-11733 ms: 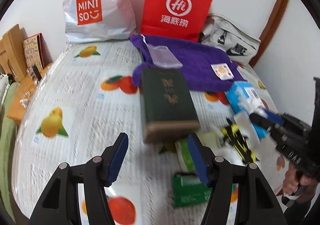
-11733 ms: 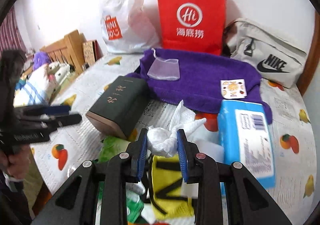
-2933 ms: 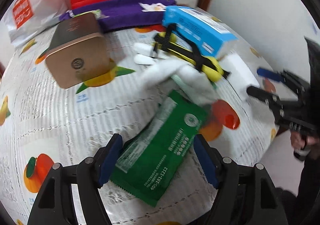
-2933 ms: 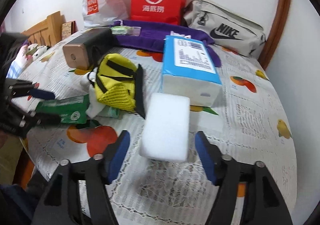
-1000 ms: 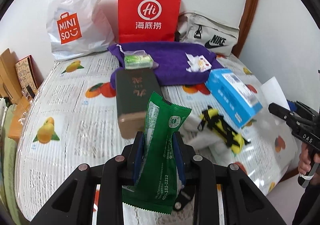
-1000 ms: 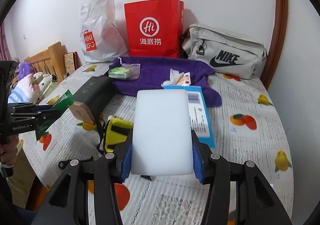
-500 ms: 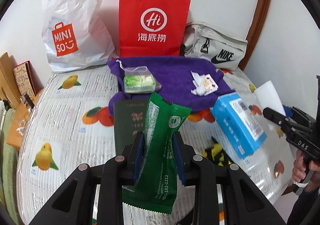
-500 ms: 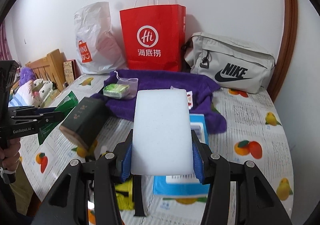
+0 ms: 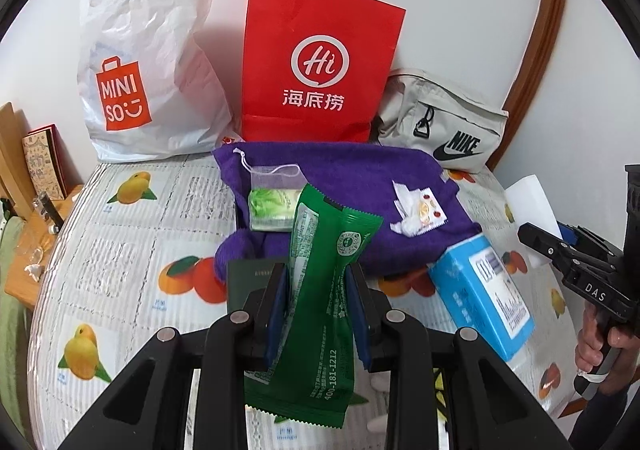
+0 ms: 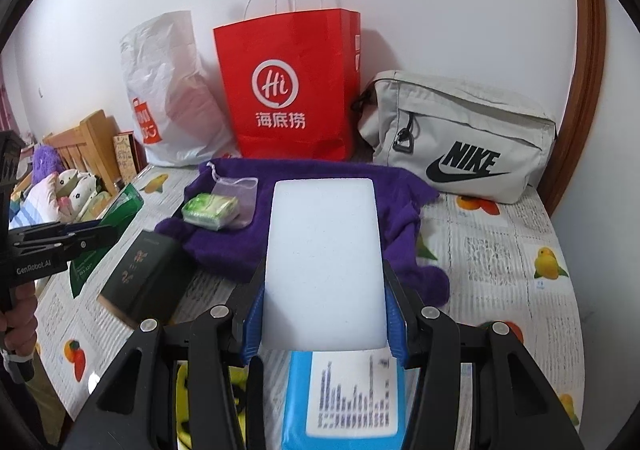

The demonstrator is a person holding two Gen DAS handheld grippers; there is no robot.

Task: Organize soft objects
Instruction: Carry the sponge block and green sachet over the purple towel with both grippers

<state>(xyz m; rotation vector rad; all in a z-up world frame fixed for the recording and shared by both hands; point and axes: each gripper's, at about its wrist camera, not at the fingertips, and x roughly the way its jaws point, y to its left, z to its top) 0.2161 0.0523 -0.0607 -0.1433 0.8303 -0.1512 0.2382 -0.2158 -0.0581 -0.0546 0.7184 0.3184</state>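
Left gripper [image 9: 316,310] pinches a green packet [image 9: 320,290]; right gripper [image 10: 324,314] pinches a white sponge [image 10: 323,262], both held above the bed. The far purple towel [image 9: 360,178] already holds two small items; blue tissue pack [image 9: 482,296] remains near.

white wall [image 10: 440,2] | wood door frame [image 10: 584,70] | wood headboard [image 10: 90,142]

Bags [image 9: 320,70] wall off back — purple towel [image 9: 360,174] centre seemingly free.
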